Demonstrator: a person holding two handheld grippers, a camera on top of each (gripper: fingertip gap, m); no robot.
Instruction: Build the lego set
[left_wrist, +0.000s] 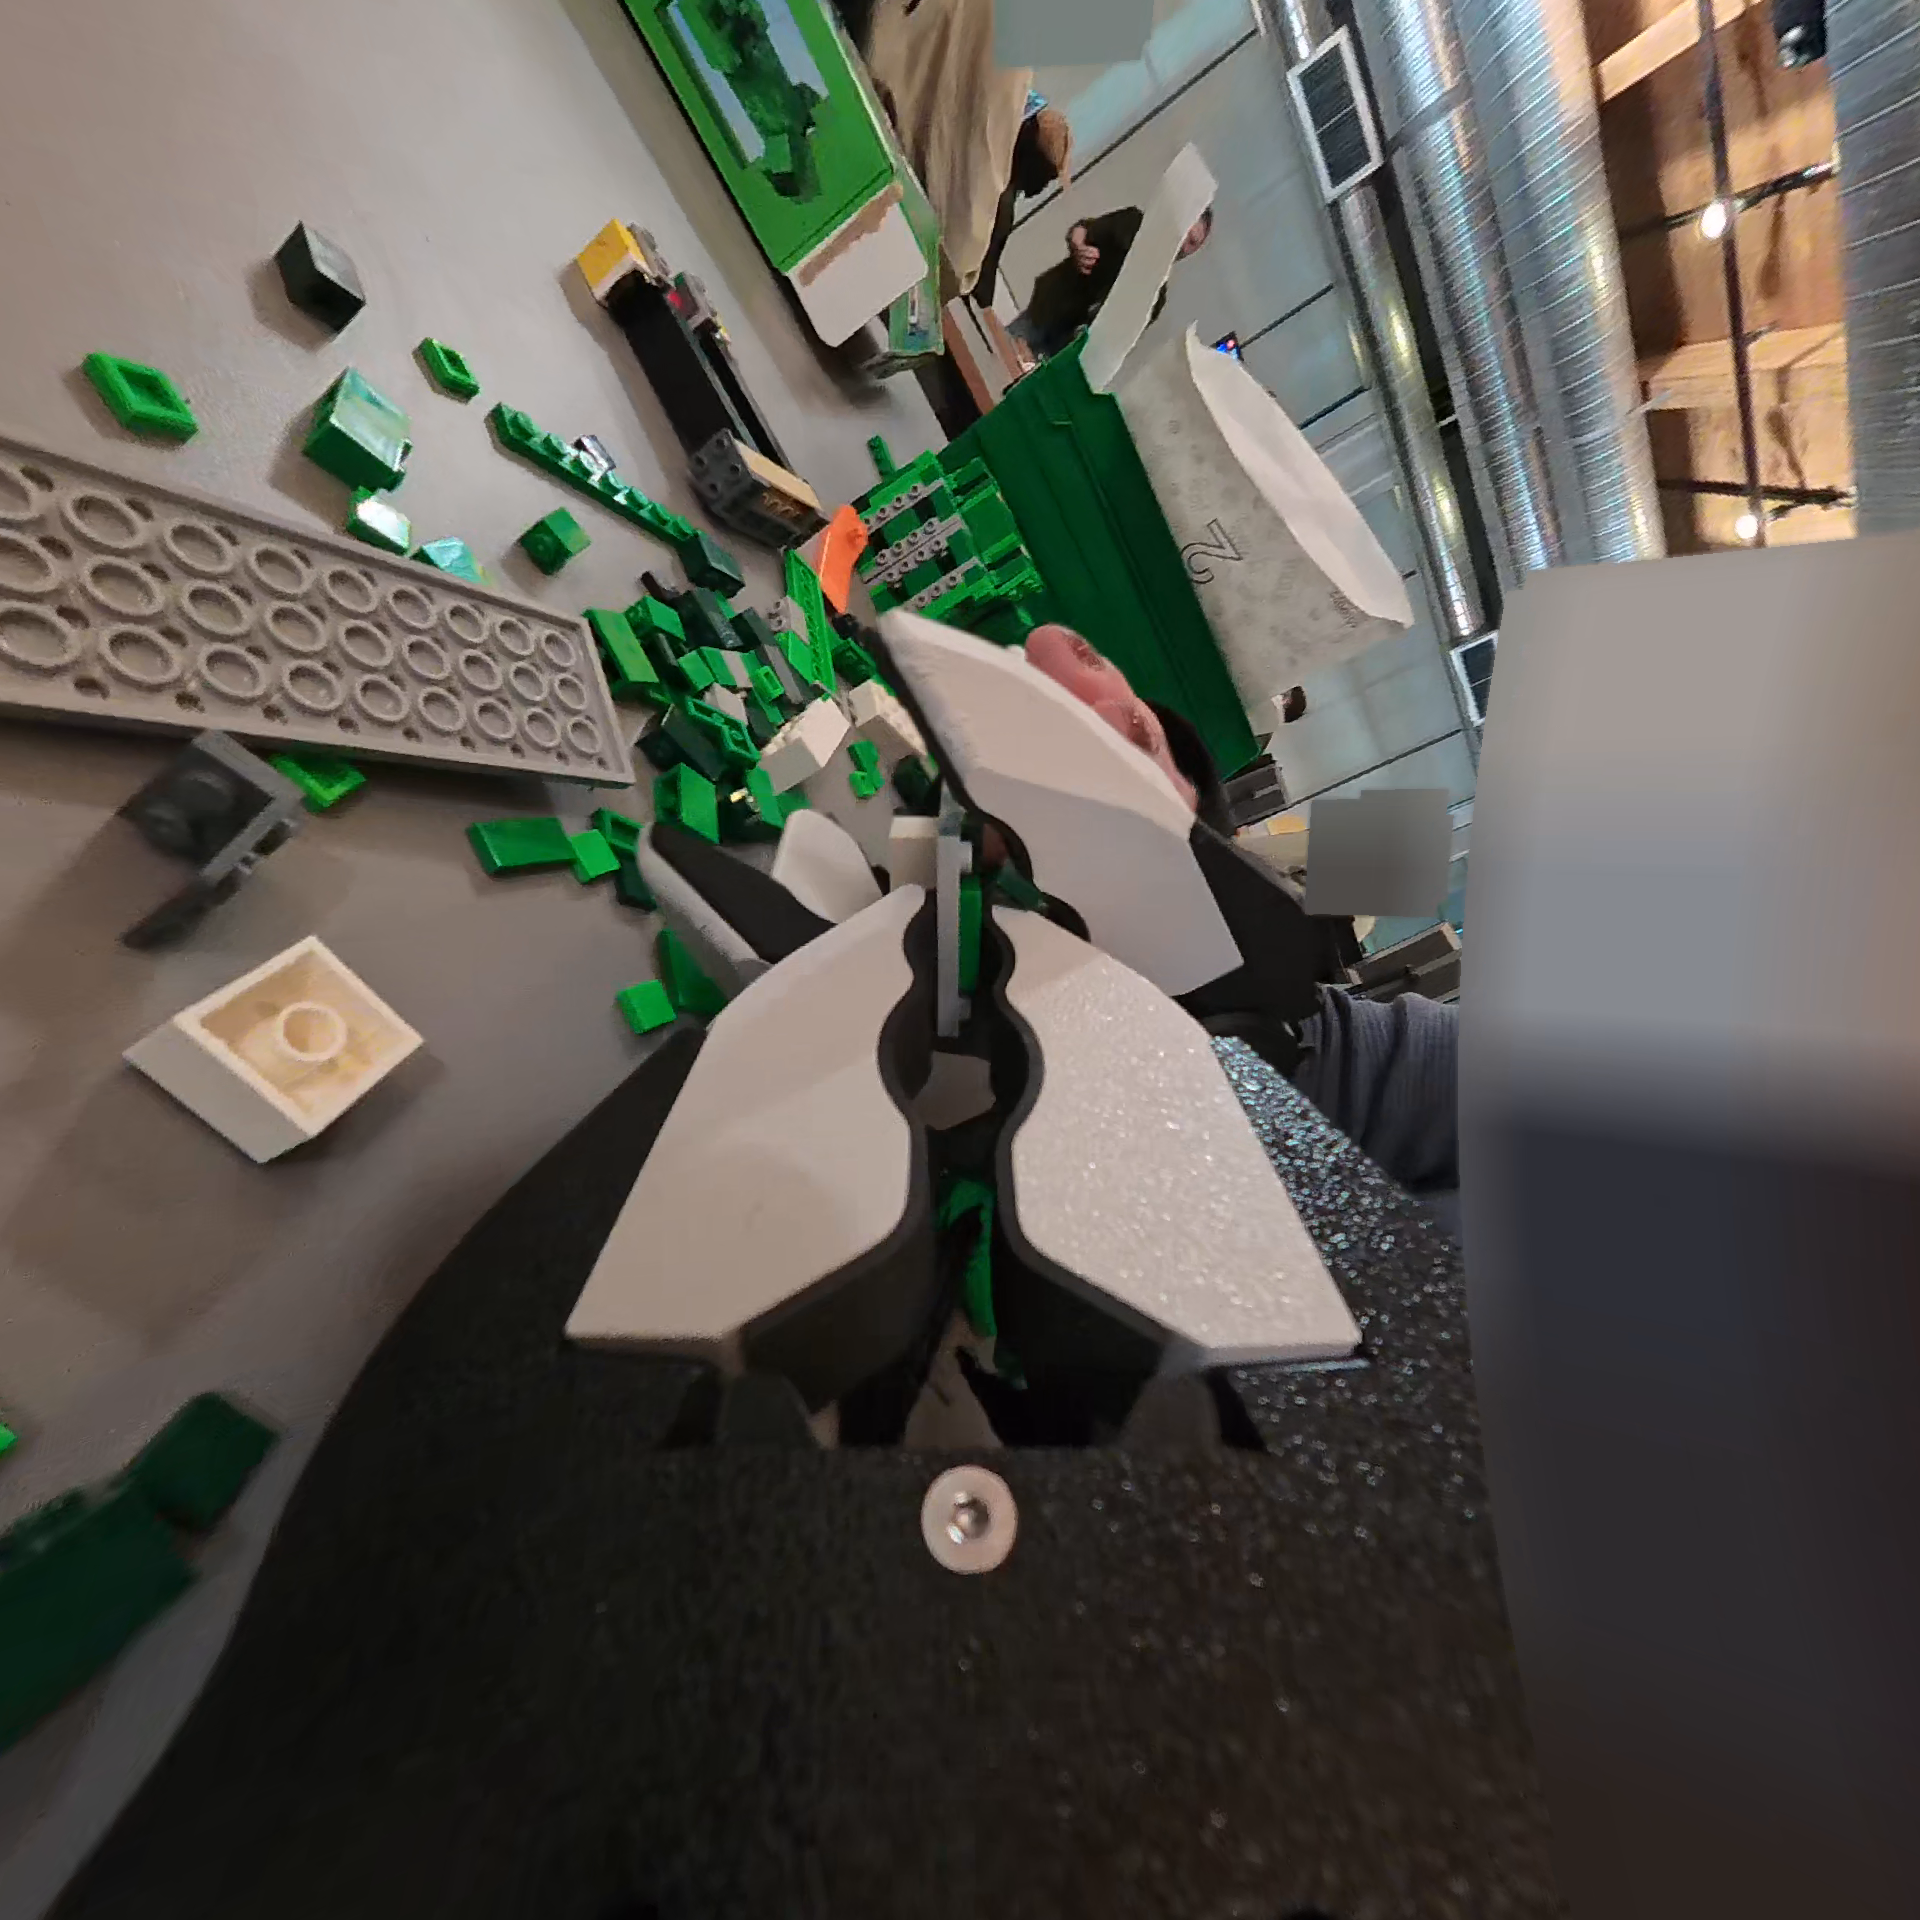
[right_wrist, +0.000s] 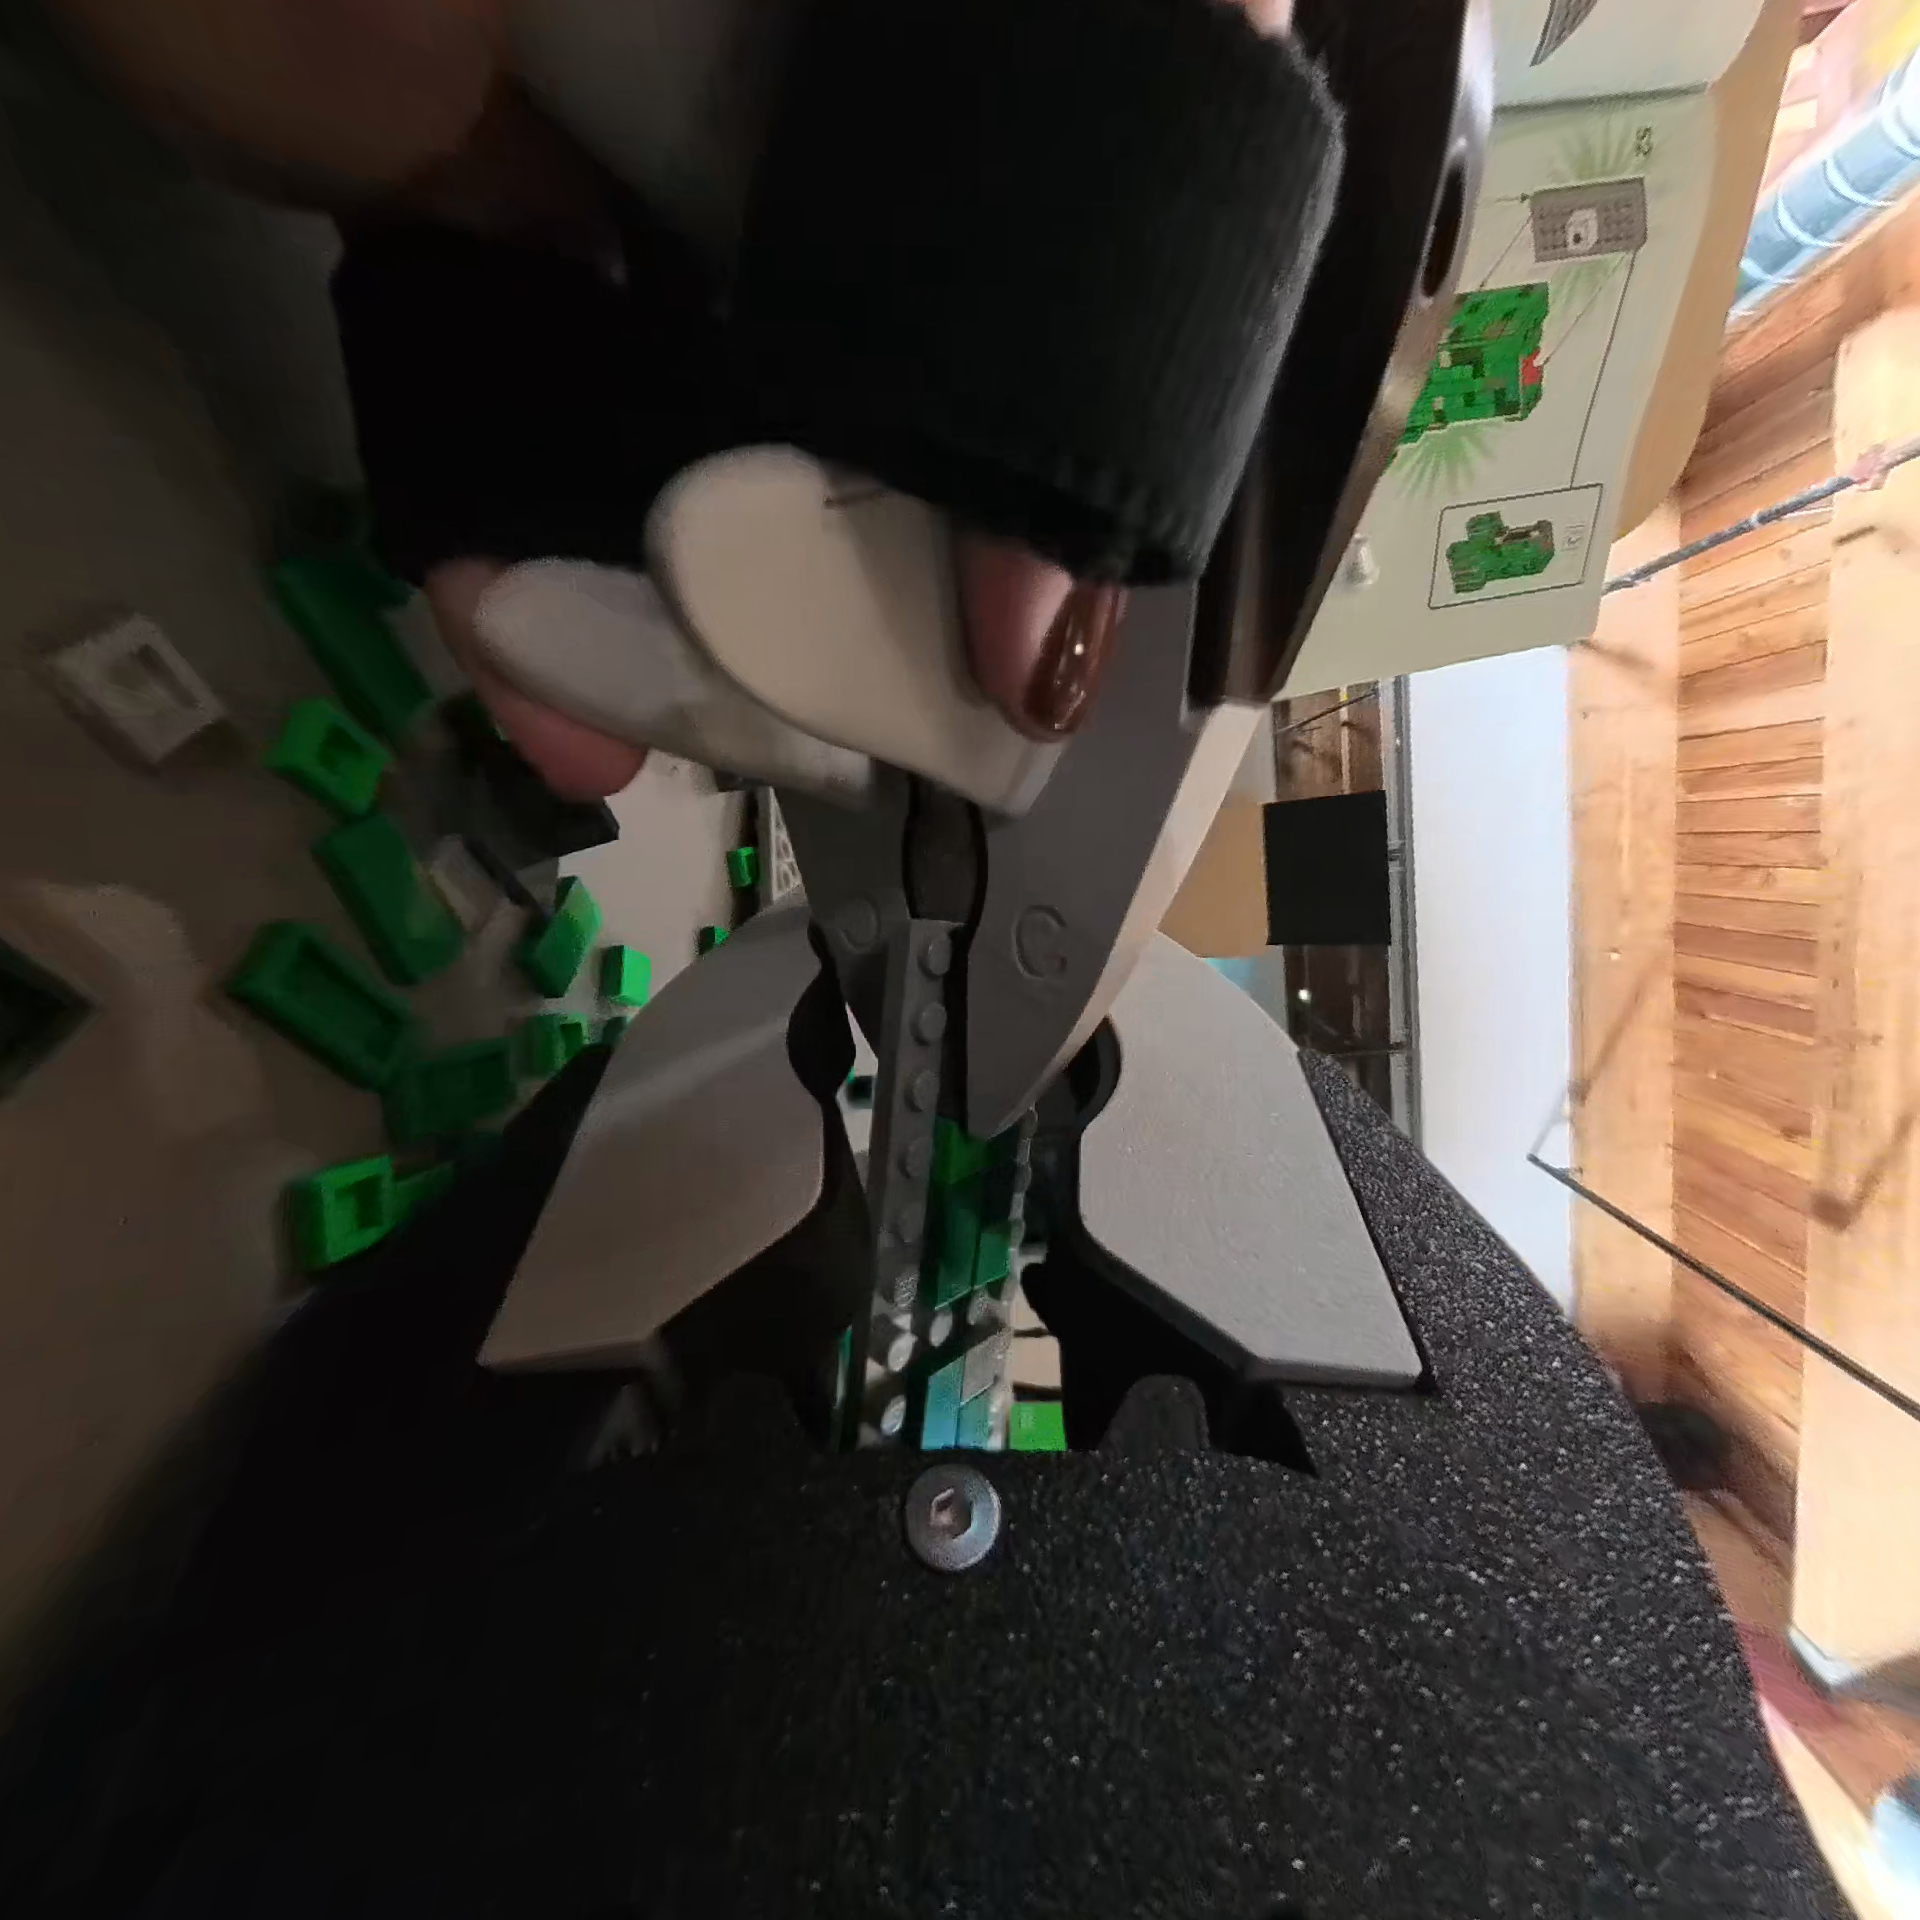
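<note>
A matte grey tabletop (left_wrist: 312, 125) carries the work, and behind it the room opens to corrugated silver ducting (left_wrist: 1475, 312), warm timber panelling (right_wrist: 1745, 831) and hanging lamps. Loose green bricks (left_wrist: 707, 707) are scattered thickly over the tabletop's middle, with a long grey studded plate (left_wrist: 260, 623) lying flat beside them, a white brick (left_wrist: 281, 1049) upturned near the left gripper, and a green box (left_wrist: 1049, 540) holding a paper bag (left_wrist: 1257, 520) at the far side. A green-fronted set box (left_wrist: 790, 135) lies near the far edge. The barest stretch of tabletop is the upper left corner; elsewhere the pieces sit close together.

The left gripper (left_wrist: 961, 935) is closed on a thin grey-and-green lego assembly (left_wrist: 956, 956), held on edge above the tabletop. The right gripper (right_wrist: 951, 1049) meets it from the opposite side and clamps the same assembly, whose grey studded strip (right_wrist: 920, 1091) runs between its fingers. An instruction booklet (right_wrist: 1507, 436) stands open behind.
</note>
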